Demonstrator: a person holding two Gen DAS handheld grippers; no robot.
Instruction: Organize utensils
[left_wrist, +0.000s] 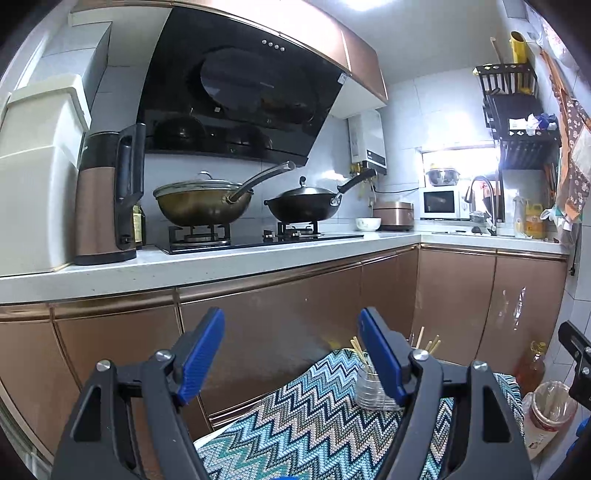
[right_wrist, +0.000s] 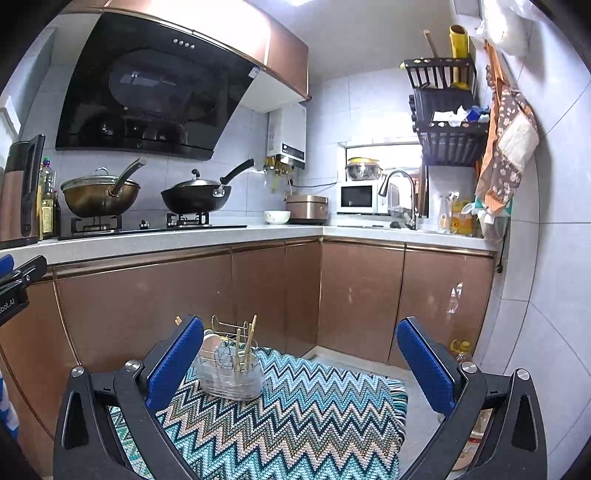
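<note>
I stood in a small L-shaped kitchen with pale tiled walls and copper-brown cabinet doors (right_wrist: 147, 306) under a white countertop (right_wrist: 207, 236). On the gas hob sat a brass-coloured wok (right_wrist: 99, 195) with a glass lid and, to its right, a black wok (right_wrist: 195, 195), both beneath a black slanted range hood (right_wrist: 147, 96). Further along the counter were a white bowl (right_wrist: 277, 216), a rice cooker (right_wrist: 306, 208), a microwave (right_wrist: 360, 197) and a curved tap (right_wrist: 400, 192); a dark wall rack (right_wrist: 448, 125) hung above. In front of me, below counter height, lay a zigzag cloth (right_wrist: 295, 413) in teal, white and tan. A clear utensil holder (right_wrist: 231, 373) stood upright on its far left part, with wooden chopsticks (right_wrist: 251, 339) sticking up from it and a pale spoon-like piece inside. My right gripper (right_wrist: 299, 354) was held above the cloth, pointing toward the cabinets, its blue pads (right_wrist: 173, 363) spread wide with nothing between them; the holder appeared just beside the left pad. My left gripper (left_wrist: 291, 354) was held a little to the left, also spread wide and holding nothing, its right pad partly covering the holder from that view.
</note>
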